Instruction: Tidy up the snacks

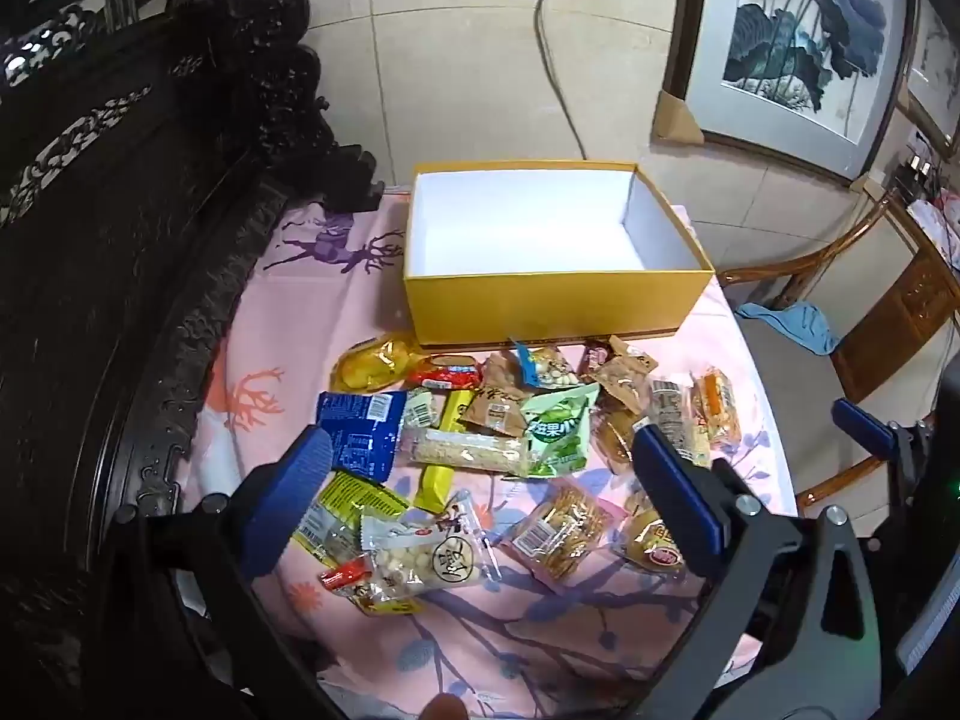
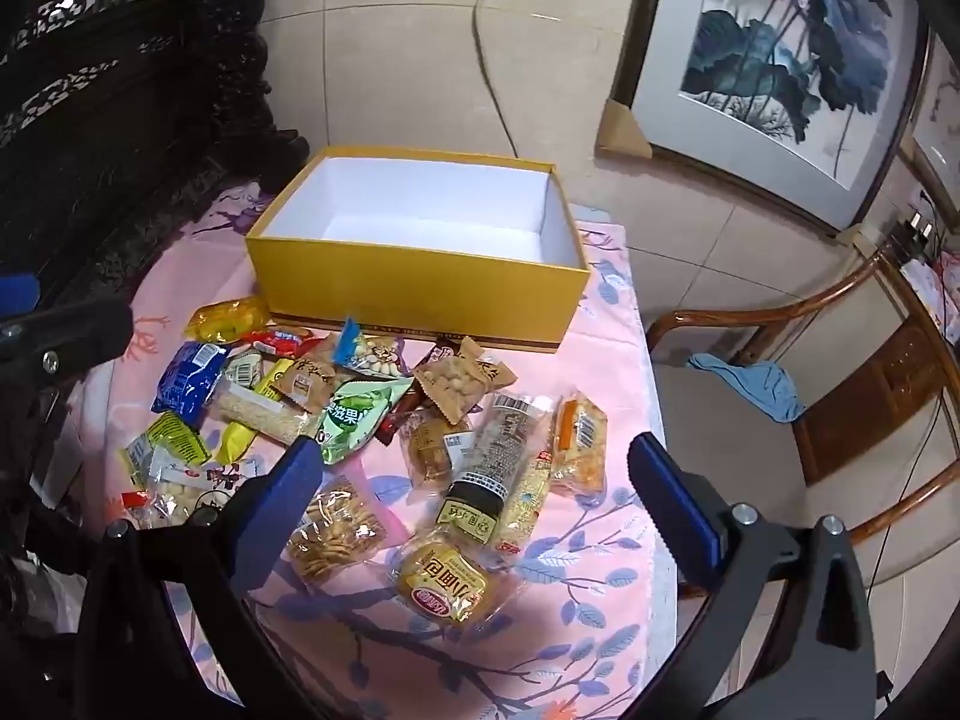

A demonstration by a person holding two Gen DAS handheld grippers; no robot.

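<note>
A heap of wrapped snacks lies on a worktop covered in pink patterned cloth, just in front of an open yellow box with nothing inside. The left gripper and right gripper hover above the heap, jaws spread wide, holding nothing.

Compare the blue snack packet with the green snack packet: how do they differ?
The blue packet lies at the pile's left edge, its printed back label up; the green packet lies mid-pile, front lettering up. The green packet overlaps a clear bar wrapper. Both lie flat on the pink cloth, outside the yellow box.
</note>
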